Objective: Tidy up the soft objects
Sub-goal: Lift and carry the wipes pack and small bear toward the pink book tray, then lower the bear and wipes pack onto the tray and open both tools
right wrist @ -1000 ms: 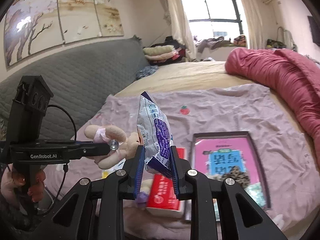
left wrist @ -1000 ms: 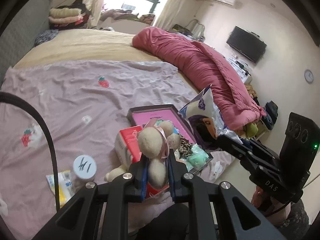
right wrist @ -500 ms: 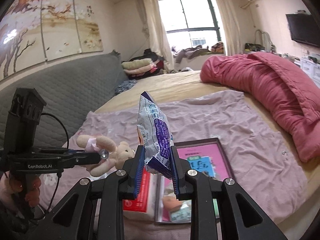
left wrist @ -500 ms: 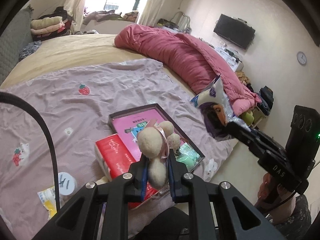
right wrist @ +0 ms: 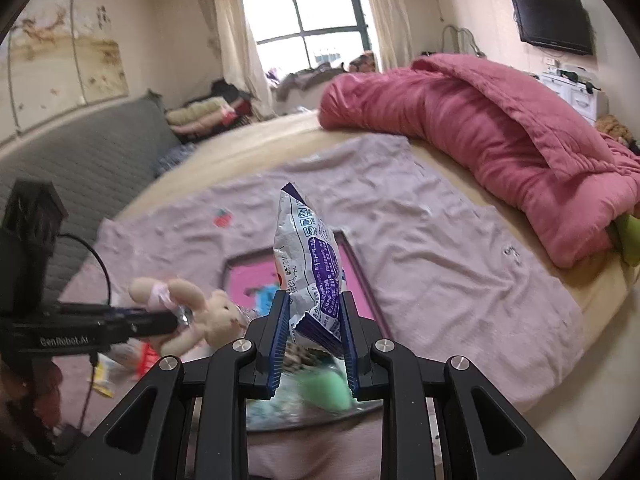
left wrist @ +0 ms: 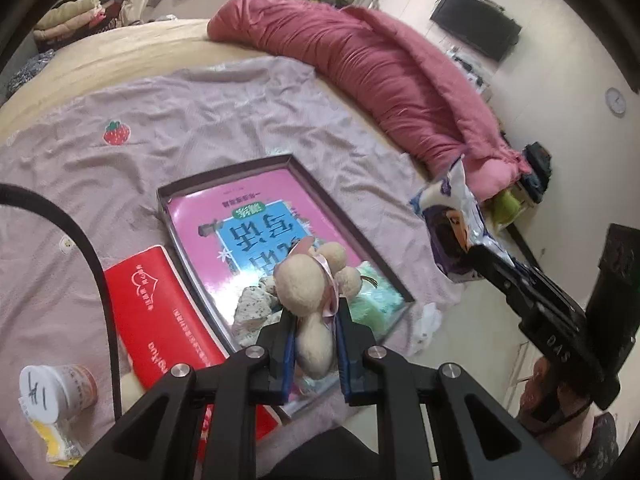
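Plush bunny (left wrist: 316, 300) upright at frame centre, long axis vertical, clamped in left gripper (left wrist: 316, 354) fingers above pink-lined box (left wrist: 360, 240). Right gripper (right wrist: 314, 344) fingers clamp upright purple snack bag (right wrist: 310, 264); grippers read "GenRobot.AI", "DAS".

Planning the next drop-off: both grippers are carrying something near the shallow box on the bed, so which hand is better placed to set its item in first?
Probably left: the left gripper, shut on the plush bunny, hangs over the box. The snack bag is off the bed's edge.

Fuzzy plush rabbit (left wrist: 316, 300); glossy crinkled foil packet (right wrist: 312, 268).
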`<action>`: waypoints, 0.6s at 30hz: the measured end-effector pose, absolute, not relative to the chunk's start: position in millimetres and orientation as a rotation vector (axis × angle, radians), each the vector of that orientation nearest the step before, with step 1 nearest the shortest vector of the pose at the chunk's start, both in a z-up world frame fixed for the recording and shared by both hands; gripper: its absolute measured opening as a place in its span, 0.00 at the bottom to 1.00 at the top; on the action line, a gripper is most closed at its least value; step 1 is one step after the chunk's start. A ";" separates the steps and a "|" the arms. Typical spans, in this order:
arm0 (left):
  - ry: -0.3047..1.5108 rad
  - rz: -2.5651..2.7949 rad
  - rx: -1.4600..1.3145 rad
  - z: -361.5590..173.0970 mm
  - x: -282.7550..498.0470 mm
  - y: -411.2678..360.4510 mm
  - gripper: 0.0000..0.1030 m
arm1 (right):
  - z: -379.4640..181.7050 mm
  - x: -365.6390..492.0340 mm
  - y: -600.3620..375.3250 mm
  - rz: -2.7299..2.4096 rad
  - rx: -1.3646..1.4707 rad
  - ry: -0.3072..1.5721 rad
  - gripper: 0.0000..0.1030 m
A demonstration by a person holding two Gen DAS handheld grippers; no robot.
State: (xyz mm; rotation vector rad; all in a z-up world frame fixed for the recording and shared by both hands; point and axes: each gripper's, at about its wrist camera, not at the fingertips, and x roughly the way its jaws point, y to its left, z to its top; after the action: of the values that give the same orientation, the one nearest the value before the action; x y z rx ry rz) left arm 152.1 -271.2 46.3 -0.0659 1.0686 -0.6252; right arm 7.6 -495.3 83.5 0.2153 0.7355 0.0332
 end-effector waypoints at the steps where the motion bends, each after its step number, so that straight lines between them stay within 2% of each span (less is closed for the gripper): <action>1: 1.076 -0.617 -0.064 41.2 155.7 -273.0 0.17 | 75.2 10.8 -494.6 0.012 0.196 0.755 0.24; 11: 1.210 -0.574 -0.050 -13.8 179.1 -278.1 0.18 | 9.6 44.8 -482.1 -0.089 0.004 0.924 0.24; 18: 1.233 -0.587 0.007 -19.1 180.9 -286.2 0.18 | -17.5 56.9 -475.2 -0.053 -0.013 1.016 0.25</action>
State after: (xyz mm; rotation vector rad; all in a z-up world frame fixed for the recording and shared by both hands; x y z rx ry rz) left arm 180.9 -286.2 -19.1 0.0075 1.2325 -0.5866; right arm 56.9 -475.2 -17.5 -0.0134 1.0161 -0.0525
